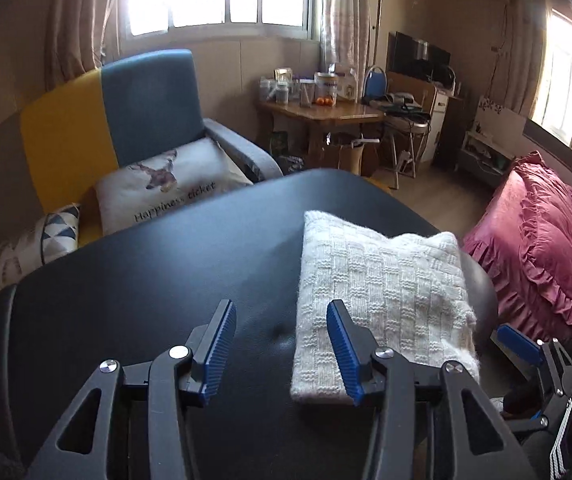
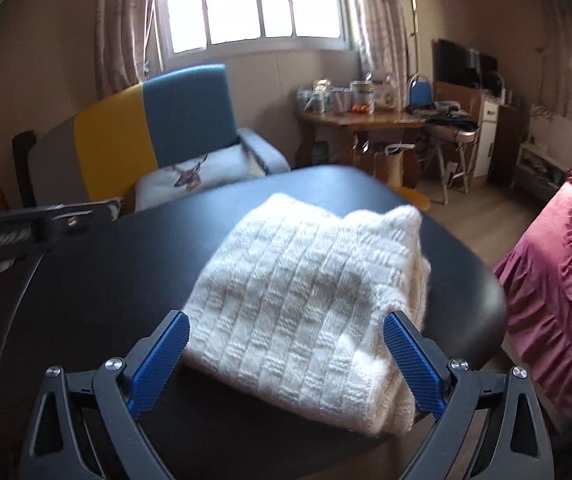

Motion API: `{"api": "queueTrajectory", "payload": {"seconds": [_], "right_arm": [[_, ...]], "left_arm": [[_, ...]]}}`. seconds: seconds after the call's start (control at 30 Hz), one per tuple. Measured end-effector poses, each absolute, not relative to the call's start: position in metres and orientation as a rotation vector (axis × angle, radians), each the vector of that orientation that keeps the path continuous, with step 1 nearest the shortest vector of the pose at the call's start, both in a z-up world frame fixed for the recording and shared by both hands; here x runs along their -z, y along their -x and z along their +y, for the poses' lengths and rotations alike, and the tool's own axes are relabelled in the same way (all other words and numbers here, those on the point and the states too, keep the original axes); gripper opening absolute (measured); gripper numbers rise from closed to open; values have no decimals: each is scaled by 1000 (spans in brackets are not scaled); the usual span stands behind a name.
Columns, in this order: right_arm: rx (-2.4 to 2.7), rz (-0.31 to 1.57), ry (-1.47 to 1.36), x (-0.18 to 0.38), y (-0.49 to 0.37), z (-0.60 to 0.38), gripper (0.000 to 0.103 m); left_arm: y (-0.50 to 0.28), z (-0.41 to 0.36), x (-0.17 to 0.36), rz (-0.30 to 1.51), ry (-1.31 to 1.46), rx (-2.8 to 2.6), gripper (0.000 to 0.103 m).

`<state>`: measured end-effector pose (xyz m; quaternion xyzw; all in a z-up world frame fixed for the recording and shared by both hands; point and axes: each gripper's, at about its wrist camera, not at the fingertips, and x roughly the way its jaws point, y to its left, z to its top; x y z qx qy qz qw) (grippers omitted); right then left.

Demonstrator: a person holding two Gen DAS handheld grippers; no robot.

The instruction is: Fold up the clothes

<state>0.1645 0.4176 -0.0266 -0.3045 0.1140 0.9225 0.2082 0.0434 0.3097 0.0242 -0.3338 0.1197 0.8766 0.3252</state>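
Left gripper (image 1: 281, 350) and right gripper (image 2: 286, 360) both gape, holding nothing, near the knit (image 2: 306, 292). It lies on the table (image 1: 145, 280) as a compact folded bundle; little folding looks left.

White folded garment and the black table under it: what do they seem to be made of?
White garment: looks like chunky knitted yarn, likely wool or acrylic, with a raised basket-weave texture and fuzzy edges. Black table: smooth, slightly glossy top showing soft reflections; material unclear.

One sweater (image 1: 382, 292), two tongs (image 1: 281, 344), two cushions (image 1: 165, 184).
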Motion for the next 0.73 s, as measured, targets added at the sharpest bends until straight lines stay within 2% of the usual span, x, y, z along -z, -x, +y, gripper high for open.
{"api": "queueTrajectory", "payload": {"seconds": [0.33, 0.73], "right_arm": [[-2630, 279, 822, 13, -162, 403, 100], [-2616, 286, 824, 18, -169, 409, 101]], "left_arm": [[-67, 287, -50, 297, 766, -2294, 48], [-76, 293, -49, 332, 734, -2280, 48]]}}
